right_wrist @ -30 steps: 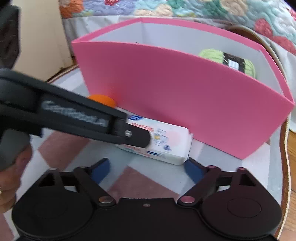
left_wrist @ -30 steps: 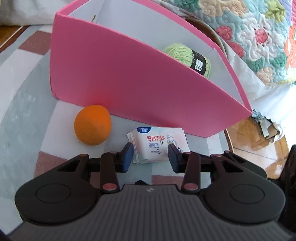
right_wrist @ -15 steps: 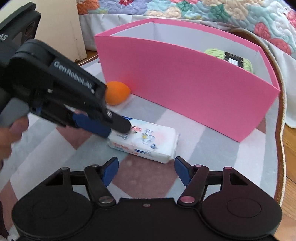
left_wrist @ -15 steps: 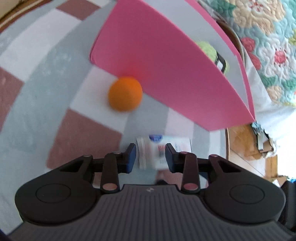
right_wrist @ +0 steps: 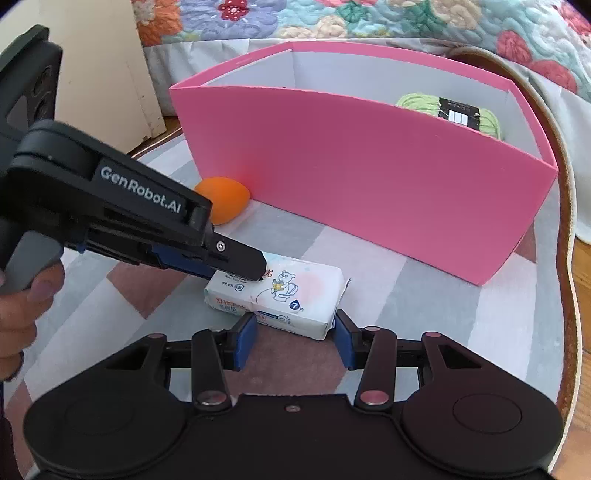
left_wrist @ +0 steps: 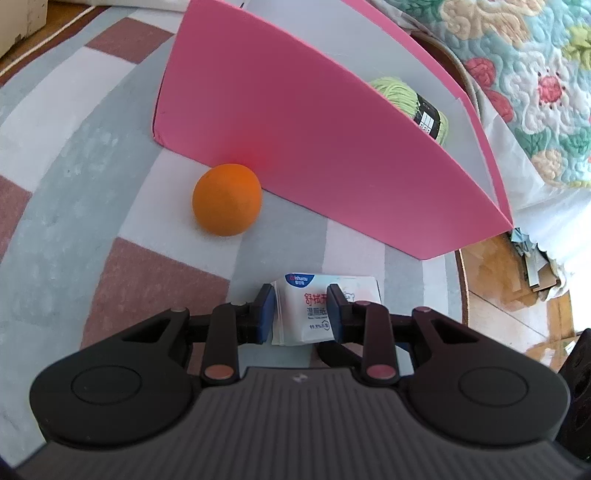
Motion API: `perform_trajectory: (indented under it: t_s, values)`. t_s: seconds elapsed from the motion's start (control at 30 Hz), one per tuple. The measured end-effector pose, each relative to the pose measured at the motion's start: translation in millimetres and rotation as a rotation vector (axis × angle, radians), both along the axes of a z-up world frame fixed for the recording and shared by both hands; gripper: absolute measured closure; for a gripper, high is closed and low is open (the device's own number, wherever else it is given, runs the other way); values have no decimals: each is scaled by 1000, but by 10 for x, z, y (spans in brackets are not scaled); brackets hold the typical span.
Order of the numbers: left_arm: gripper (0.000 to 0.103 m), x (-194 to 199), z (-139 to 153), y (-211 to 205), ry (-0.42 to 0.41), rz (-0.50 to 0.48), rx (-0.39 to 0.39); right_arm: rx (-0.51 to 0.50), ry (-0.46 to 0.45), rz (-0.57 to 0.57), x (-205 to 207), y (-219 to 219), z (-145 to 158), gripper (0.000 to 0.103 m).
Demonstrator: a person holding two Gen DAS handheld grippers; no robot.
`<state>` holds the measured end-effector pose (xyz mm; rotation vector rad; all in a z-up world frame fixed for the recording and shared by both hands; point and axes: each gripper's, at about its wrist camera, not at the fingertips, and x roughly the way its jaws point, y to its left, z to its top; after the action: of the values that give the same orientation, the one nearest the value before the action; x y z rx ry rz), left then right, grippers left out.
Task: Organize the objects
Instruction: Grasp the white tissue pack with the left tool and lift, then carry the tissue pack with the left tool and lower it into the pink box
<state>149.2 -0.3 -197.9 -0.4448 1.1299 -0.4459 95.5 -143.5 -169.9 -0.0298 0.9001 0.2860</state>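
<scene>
A white wet-wipes pack (left_wrist: 354, 291) (right_wrist: 295, 291) lies on the checked rug in front of a pink box (left_wrist: 295, 129) (right_wrist: 369, 177). My left gripper (left_wrist: 301, 310) (right_wrist: 255, 269) is shut on the pack's left end. My right gripper (right_wrist: 294, 338) has its jaws closing around the pack's near right corner; a small gap still shows at the left pad. An orange (left_wrist: 227, 199) (right_wrist: 221, 199) rests against the box's front wall. Green yarn (left_wrist: 410, 99) (right_wrist: 450, 110) sits inside the box at its right end.
The rug (left_wrist: 74, 147) ends at a wooden floor (left_wrist: 498, 280) on the right. A bed with a flowered quilt (left_wrist: 535, 74) (right_wrist: 332, 18) stands behind the box. White furniture (right_wrist: 110, 74) is at the back left. A hand (right_wrist: 22, 295) holds the left gripper.
The left jaws have closed onto the wipes pack. The right jaws have narrowed from wide open to close around the pack's near corner. Both views now sit farther back from the box.
</scene>
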Motion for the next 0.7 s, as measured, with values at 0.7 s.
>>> perform_trajectory:
  t_s: [0.7]
  values:
    - [73,-169,496,108,-54,-51,-94,-28,-104,8,-360,55,480,52]
